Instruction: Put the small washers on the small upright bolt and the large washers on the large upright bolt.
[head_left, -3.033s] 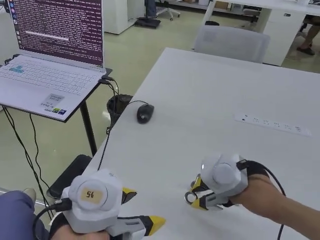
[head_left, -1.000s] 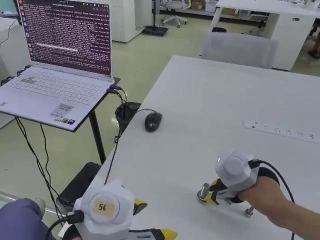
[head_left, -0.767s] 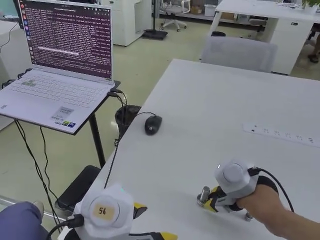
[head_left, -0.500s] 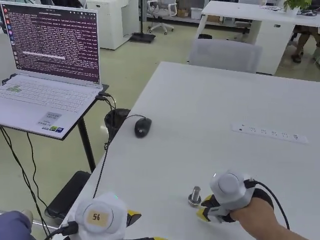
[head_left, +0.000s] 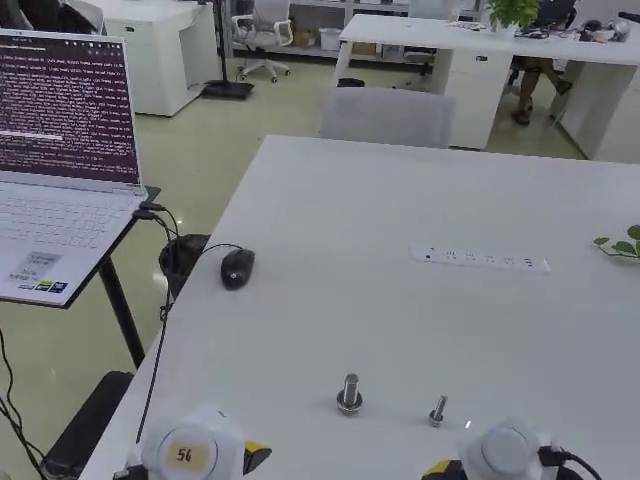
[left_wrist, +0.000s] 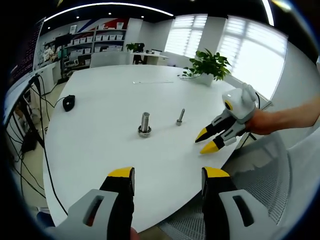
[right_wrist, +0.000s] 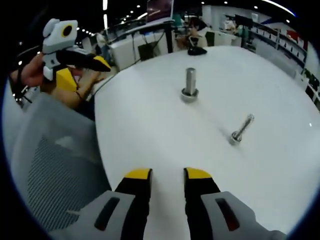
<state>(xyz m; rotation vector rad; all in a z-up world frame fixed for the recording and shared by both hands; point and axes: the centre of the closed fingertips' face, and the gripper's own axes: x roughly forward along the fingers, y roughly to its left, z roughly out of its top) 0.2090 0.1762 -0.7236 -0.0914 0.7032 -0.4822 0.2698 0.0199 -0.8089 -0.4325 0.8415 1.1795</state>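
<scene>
Steel large bolt now stands free near the table's near edge; a second ago my right gripper had its jaws on it. That gripper has backed off toward the edge, jaws slightly parted, empty. Small bolt is upright to its right, not touching. Left gripper: jaws wide, holding nothing. Reading: both posts set, washers come next. Ring at large bolt's foot could be head or washer, can't tell.

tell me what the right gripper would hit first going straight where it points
Likely the bare table, just short of the large bolt; the right gripper seems aimed narrowly beside that bolt, though depth is unclear.
</scene>
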